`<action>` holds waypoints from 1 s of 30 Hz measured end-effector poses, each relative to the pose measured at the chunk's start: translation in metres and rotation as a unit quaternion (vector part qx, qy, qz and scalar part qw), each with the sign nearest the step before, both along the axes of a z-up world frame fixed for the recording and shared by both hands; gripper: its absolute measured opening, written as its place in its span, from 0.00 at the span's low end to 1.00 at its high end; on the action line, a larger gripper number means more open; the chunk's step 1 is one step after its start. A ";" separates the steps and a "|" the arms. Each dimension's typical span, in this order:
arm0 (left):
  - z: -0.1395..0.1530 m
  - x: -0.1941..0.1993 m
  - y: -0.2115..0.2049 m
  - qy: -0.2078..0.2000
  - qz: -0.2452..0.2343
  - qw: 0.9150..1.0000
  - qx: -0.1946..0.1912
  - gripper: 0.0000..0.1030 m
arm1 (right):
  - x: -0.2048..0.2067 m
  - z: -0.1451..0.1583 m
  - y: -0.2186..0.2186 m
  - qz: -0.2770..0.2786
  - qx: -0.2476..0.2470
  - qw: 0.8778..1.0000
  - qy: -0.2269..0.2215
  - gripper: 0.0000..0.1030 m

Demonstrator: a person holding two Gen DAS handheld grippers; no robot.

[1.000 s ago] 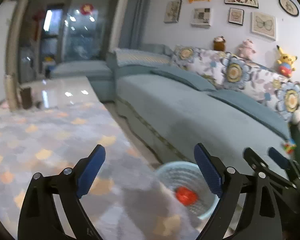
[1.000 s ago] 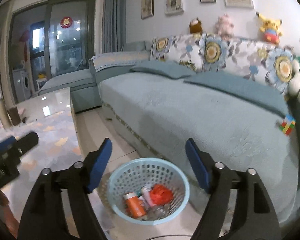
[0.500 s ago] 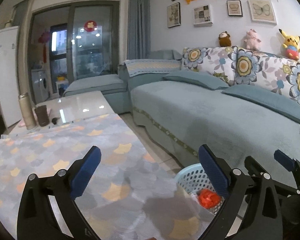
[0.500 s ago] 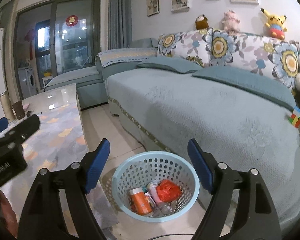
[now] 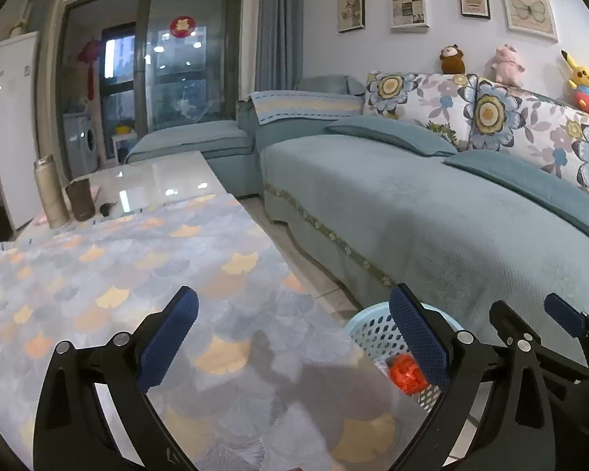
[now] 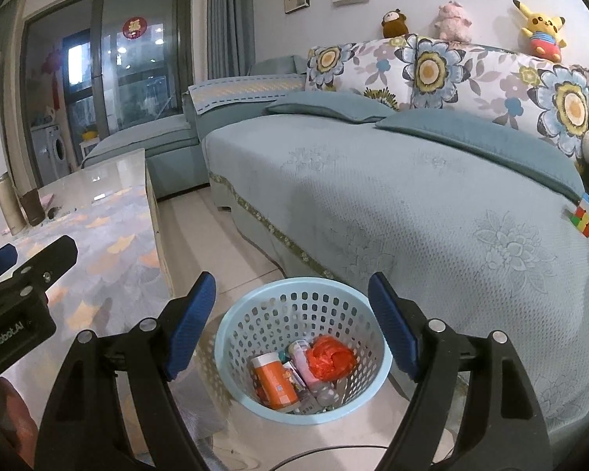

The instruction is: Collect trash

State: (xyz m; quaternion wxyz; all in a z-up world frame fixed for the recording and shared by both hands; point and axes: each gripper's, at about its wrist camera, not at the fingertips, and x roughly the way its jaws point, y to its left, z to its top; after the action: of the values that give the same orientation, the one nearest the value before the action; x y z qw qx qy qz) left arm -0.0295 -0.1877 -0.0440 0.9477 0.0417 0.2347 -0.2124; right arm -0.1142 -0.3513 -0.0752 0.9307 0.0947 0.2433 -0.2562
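Sofa [image 5: 432, 212] sits lower in the left view than a second ago. Bench [image 5: 137, 274] fills more of it now. Basket [image 6: 302, 349] stands on the floor beside both, apparently holding an orange bottle [image 6: 275, 380] and red wrapper [image 6: 330, 357]. Left gripper [image 5: 294, 337] fingers have just been opening, nothing between; right gripper [image 6: 292, 325] fingers spread, empty.

Dim indoor light, fisheye-warped edges

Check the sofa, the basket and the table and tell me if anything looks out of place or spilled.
One thing stands out: a colourful puzzle cube lies alone on the sofa seat, near its right end. The trash sits inside the blue basket on the floor, nothing spilled around it. On the table, the flask and cup stand upright.
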 end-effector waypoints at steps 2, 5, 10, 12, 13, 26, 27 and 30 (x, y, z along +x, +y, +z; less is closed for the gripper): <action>-0.001 0.002 0.000 0.003 0.002 1.000 -0.001 0.92 | 0.000 0.001 0.001 0.000 -0.003 1.000 0.000 0.73; -0.002 0.003 0.000 0.005 0.005 1.000 -0.001 0.92 | 0.000 0.001 0.002 0.000 -0.004 1.000 0.000 0.73; -0.002 0.004 0.001 0.009 0.006 1.000 -0.002 0.92 | 0.001 0.001 0.004 0.003 -0.003 1.000 0.000 0.73; -0.003 0.004 0.001 0.010 0.008 1.000 -0.003 0.92 | 0.001 0.001 0.005 0.004 -0.005 1.000 0.001 0.73; -0.003 0.005 0.001 0.011 0.010 1.000 -0.002 0.92 | 0.001 0.001 0.005 0.005 -0.005 1.000 0.001 0.73; -0.004 0.007 0.002 0.014 0.027 1.000 0.006 0.92 | 0.002 0.003 0.008 0.012 -0.005 1.000 0.001 0.73; -0.004 0.007 0.001 0.015 0.029 0.999 0.008 0.92 | 0.002 0.004 0.009 0.013 -0.005 1.000 0.001 0.73; -0.004 0.008 0.003 0.016 0.031 0.999 0.006 0.92 | 0.002 0.004 0.009 0.013 -0.006 1.000 0.000 0.73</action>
State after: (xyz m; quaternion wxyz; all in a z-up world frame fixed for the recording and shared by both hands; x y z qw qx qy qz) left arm -0.0219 -0.1849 -0.0484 0.9497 0.0369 0.2520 -0.1824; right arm -0.1121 -0.3420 -0.0710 0.9345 0.0865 0.2427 -0.2456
